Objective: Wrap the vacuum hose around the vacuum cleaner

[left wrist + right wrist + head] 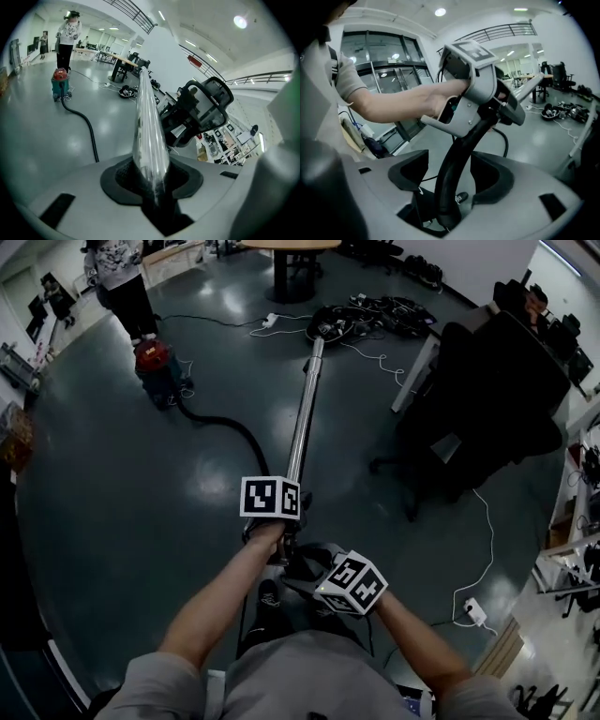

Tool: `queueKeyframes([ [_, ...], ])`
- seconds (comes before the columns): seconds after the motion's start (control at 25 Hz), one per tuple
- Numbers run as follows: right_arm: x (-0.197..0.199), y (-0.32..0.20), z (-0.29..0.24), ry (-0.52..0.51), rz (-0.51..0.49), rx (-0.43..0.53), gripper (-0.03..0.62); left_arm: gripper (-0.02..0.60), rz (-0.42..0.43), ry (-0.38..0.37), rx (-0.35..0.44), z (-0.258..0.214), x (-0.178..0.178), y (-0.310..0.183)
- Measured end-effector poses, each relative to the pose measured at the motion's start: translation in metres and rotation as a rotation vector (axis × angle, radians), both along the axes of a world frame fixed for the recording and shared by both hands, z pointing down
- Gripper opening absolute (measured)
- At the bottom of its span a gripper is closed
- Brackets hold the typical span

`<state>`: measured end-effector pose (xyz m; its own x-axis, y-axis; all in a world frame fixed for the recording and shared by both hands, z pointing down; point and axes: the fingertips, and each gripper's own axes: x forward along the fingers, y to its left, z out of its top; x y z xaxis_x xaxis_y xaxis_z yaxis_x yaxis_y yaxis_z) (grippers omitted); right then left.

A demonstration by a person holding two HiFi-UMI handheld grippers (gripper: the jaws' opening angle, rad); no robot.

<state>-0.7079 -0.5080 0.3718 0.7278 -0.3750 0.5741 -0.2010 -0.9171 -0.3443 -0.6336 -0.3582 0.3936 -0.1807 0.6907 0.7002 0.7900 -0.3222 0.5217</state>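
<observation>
We find the left gripper (152, 185) with its jaws pinched on the shiny metal tube (146, 117) of the vacuum. The tube runs straight away from us over the grey floor (141, 493). The right gripper (449, 187) sits just behind it, nearer the body. Its jaws are closed round the black hose (457, 159) where it bends up towards the tube (the other gripper fills the view just above). From our hands the hose trails in one long curve across the floor to the vacuum cleaner (155, 367), a red-and-teal canister standing well apart from us, and it is not yet wound on it. A person (122, 277) stands just beyond the canister. A black office chair (487, 399) stands to the right of the tube, and a white power strip (473, 612) lies on the floor near our right arm.
</observation>
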Motion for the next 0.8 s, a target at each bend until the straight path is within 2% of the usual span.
queueKeyframes([
  [0.12, 0.020, 0.024, 0.018, -0.047, 0.094, -0.017, 0.264, 0.130, -0.047, -0.038, -0.022, 0.000, 0.011, 0.022],
  [0.24, 0.031, 0.045, 0.037, -0.097, 0.173, -0.075, 0.264, 0.130, -0.100, -0.112, -0.040, 0.001, 0.015, 0.038],
  [0.4, 0.040, 0.055, 0.047, -0.133, 0.212, -0.125, 0.262, 0.130, -0.152, -0.186, -0.054, -0.003, 0.024, 0.048],
  [0.44, 0.042, 0.058, 0.045, -0.131, 0.224, -0.135, 0.260, 0.130, -0.145, -0.190, -0.059, -0.005, 0.025, 0.049],
  [0.52, 0.044, 0.061, 0.039, -0.127, 0.248, -0.150, 0.146, 0.130, -0.115, -0.193, -0.074, -0.012, 0.025, 0.053],
  [0.64, 0.045, 0.065, 0.033, -0.124, 0.276, -0.140, 0.129, 0.133, -0.042, -0.199, -0.095, -0.020, 0.019, 0.060],
  [0.8, 0.041, 0.067, 0.023, -0.110, 0.288, -0.091, 0.127, 0.180, 0.083, -0.186, -0.114, -0.027, 0.009, 0.064],
])
